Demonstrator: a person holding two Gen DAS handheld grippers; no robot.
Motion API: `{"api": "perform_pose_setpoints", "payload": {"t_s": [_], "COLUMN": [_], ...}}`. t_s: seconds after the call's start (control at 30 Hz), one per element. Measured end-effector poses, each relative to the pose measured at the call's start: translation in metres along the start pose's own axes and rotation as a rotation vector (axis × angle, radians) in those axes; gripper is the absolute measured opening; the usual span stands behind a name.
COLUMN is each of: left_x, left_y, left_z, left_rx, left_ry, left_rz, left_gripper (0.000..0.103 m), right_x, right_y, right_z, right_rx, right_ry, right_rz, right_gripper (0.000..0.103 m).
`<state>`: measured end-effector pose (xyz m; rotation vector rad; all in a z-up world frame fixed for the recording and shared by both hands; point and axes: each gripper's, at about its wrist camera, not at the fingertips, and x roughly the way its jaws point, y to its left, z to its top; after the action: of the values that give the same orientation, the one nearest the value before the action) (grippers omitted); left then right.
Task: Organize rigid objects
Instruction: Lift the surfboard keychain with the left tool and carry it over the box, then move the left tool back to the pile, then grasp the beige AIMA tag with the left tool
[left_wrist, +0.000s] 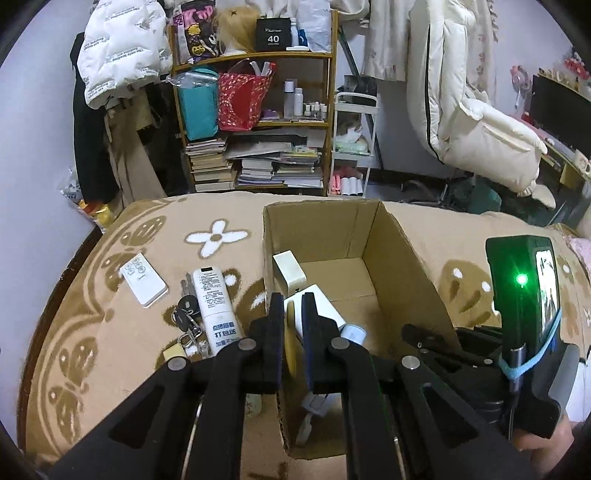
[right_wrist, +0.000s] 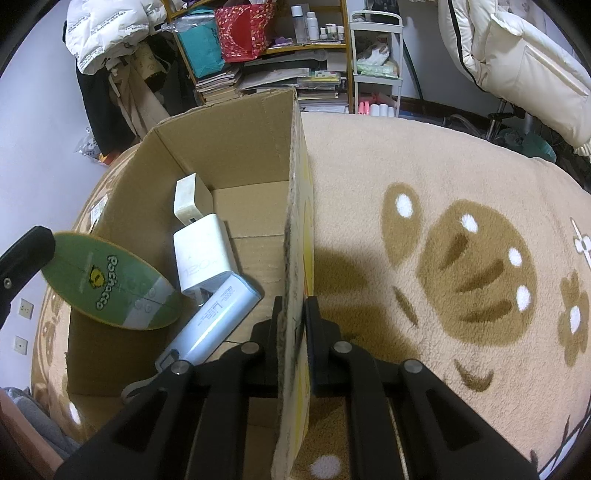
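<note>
An open cardboard box (left_wrist: 402, 258) stands on the beige patterned blanket (left_wrist: 110, 332). My left gripper (left_wrist: 291, 301) is shut on a thin green oval disc (left_wrist: 290, 334), seen edge-on and held over the box's near left corner. In the right wrist view the disc (right_wrist: 110, 280) reads "Pochacco" and hangs inside the box (right_wrist: 221, 147). My right gripper (right_wrist: 293, 304) is shut on the box's right wall. Inside the box lie a cream charger (right_wrist: 192, 199), a white charger (right_wrist: 203, 251) and a light blue power bank (right_wrist: 214, 317).
Left of the box on the blanket lie a white remote (left_wrist: 144, 280), a white spray can (left_wrist: 216, 306) and keys (left_wrist: 186, 317) with a small padlock (left_wrist: 173, 352). A cluttered bookshelf (left_wrist: 255, 122) and hanging coats (left_wrist: 461, 92) stand behind.
</note>
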<state>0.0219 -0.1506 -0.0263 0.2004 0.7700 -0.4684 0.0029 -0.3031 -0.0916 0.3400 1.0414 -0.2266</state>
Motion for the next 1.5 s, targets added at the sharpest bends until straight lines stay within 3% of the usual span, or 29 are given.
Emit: {"api": "perform_pose_setpoints", "payload": {"t_s": [0.13, 0.2, 0.27, 0.47, 0.8, 1.13, 1.5], "left_x": [-0.006, -0.011, -0.021, -0.035, -0.023, 0.022, 0.067], "left_y": [0.008, 0.012, 0.015, 0.019, 0.075, 0.116, 0.127], "left_z": [0.005, 0.009, 0.011, 0.019, 0.014, -0.008, -0.037], "left_rx": [-0.046, -0.061, -0.059, 0.007, -0.083, -0.173, -0.207], "left_ry": [0.012, 0.015, -0.031, -0.097, -0.072, 0.076, 0.199], "left_rz": [0.012, -0.001, 0.024, 0.121, 0.14, 0.212, 0.291], "left_gripper": [0.027, 0.063, 0.08, 0.102, 0.102, 0.102, 0.102], "right_x": [0.0, 0.0, 0.0, 0.0, 0.0, 0.0, 0.0], "right_y": [0.0, 0.0, 0.0, 0.0, -0.001, -0.001, -0.001], "right_z": [0.0, 0.0, 0.0, 0.0, 0.0, 0.0, 0.0], "right_rx": [0.001, 0.002, 0.0, 0.0, 0.0, 0.0, -0.001], "right_ry": [0.0, 0.001, -0.002, -0.002, -0.001, -0.001, -0.001], "right_rz": [0.0, 0.002, -0.001, 0.0, 0.0, 0.0, 0.0], "right_gripper": [0.01, 0.01, 0.01, 0.01, 0.01, 0.01, 0.01]}}
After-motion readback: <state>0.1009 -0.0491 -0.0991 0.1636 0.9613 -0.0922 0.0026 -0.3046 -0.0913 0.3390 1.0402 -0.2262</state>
